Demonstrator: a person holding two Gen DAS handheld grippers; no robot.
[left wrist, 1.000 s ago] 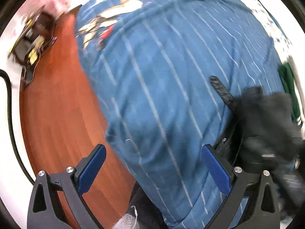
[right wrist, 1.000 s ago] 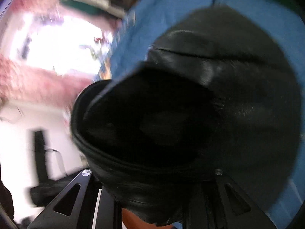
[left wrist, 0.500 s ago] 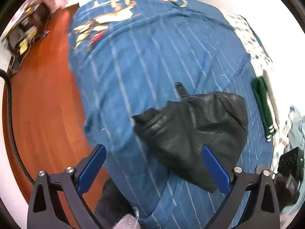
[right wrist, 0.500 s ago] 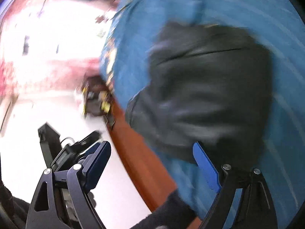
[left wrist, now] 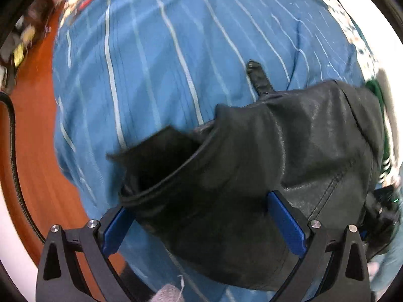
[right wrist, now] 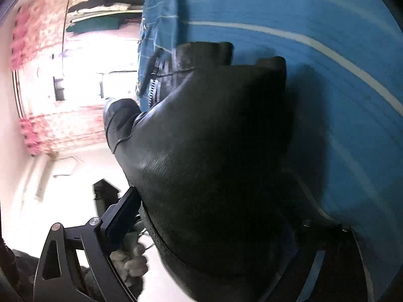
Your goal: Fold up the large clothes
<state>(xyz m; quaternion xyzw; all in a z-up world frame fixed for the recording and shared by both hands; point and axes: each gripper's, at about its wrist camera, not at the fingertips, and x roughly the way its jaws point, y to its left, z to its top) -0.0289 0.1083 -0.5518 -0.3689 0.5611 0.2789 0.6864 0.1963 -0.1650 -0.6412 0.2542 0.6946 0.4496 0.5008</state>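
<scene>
A black leather jacket [left wrist: 289, 156] lies bunched on a blue striped cloth [left wrist: 163, 50] that covers the table. My left gripper [left wrist: 204, 224] is open, its blue pads on either side of the jacket's near edge, not pinching it. In the right wrist view the jacket [right wrist: 214, 163] fills the middle of the frame, close to the lens, with a zipper showing at its top left. My right gripper [right wrist: 214, 226] is open; its left finger [right wrist: 121, 216] shows beside the jacket, and the right finger is mostly hidden behind the leather.
The brown wooden table edge [left wrist: 32, 130] shows left of the blue cloth, with a black cable [left wrist: 15, 136] along it. A green and white garment [left wrist: 377, 93] lies at the right edge. Shelves with folded cloth [right wrist: 100, 2] and a bright room sit behind.
The right gripper opened and let the jacket down onto the blue cloth. The left gripper moved in, so the jacket's near edge now sits between its open pads.
</scene>
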